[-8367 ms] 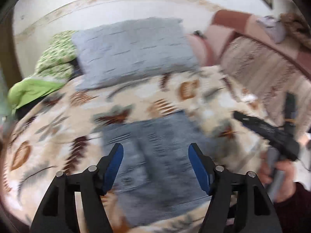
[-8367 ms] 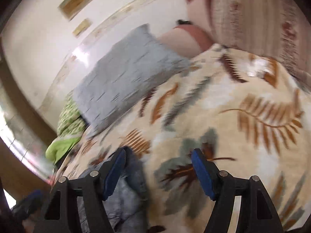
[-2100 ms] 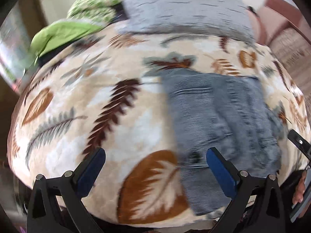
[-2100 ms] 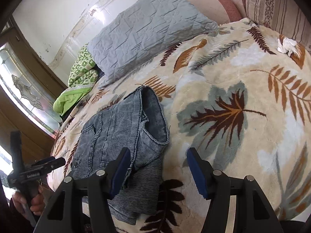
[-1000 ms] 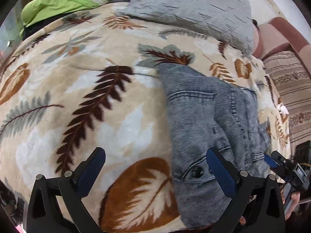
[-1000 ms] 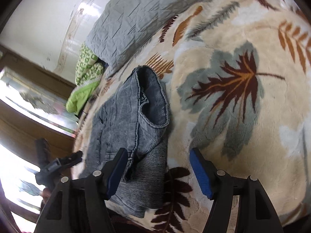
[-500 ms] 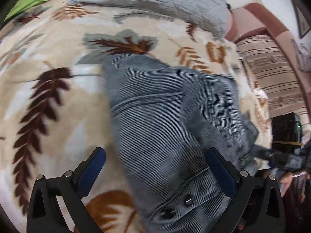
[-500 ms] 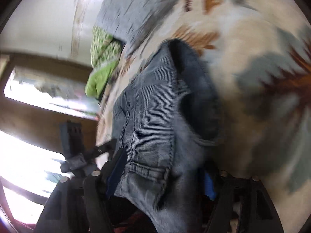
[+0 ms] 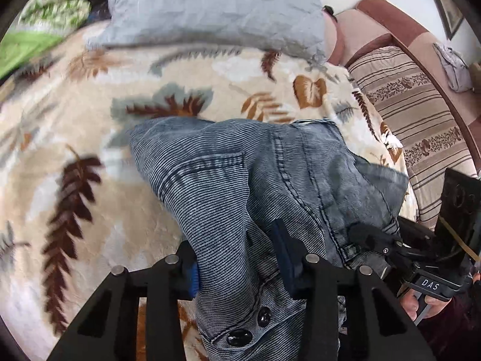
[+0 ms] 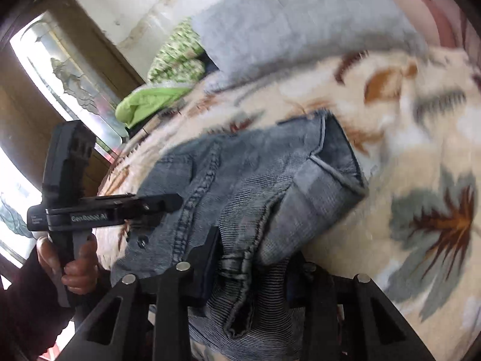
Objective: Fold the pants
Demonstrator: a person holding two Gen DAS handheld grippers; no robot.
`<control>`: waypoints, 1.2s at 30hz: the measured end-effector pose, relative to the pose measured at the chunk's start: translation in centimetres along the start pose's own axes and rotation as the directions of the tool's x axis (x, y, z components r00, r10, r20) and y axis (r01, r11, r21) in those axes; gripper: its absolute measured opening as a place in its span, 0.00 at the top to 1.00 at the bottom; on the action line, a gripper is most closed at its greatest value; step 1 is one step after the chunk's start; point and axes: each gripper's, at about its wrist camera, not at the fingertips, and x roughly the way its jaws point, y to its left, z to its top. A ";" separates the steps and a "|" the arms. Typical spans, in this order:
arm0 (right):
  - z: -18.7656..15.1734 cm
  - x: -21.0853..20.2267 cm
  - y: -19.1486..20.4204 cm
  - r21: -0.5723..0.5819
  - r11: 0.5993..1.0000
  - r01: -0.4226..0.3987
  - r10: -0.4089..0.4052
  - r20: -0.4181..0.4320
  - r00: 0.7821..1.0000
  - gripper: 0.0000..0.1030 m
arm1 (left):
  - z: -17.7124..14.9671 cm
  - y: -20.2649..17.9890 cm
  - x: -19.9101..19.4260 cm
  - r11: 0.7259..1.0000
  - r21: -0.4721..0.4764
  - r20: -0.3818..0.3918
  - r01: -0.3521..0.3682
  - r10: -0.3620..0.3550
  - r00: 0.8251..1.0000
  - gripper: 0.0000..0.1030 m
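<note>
Denim pants (image 9: 240, 180) lie on the bed (image 9: 75, 180), long axis running toward 12 o'clock. My left tool (image 9: 237, 258) and right tool (image 10: 255, 267) both pinch the near waistband, equally close, ready to lift.

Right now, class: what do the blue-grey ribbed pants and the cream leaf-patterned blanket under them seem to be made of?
Blue-grey ribbed pants: apparently washed denim or fine corduroy, matte; fine ridges, heavy double seams, dark metal buttons. Cream leaf-patterned blanket: probably plush fleece; soft fuzzy pile, printed leaves, though partly blurred.
</note>
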 end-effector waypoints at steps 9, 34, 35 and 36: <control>7.7 2.2 -1.2 0.013 0.999 -0.052 0.051 0.099 0.994 0.66 | 7.5 1.2 -2.0 0.995 -0.008 0.084 -0.097 0.097 0.992 0.57; 1.7 -3.4 1.2 0.000 0.987 0.159 -0.158 0.112 0.981 0.41 | 1.6 -4.8 -9.3 0.832 0.009 0.356 -0.555 0.516 0.779 0.06; 1.4 -4.2 2.1 -0.024 0.984 0.176 -0.172 0.129 0.977 0.41 | 1.3 -5.5 -10.6 0.826 -0.001 0.381 -0.564 0.522 0.763 0.05; 1.3 -5.3 3.4 -0.060 0.977 0.206 -0.195 0.156 0.968 0.41 | 1.1 -6.0 -11.5 0.819 -0.009 0.401 -0.574 0.529 0.748 0.04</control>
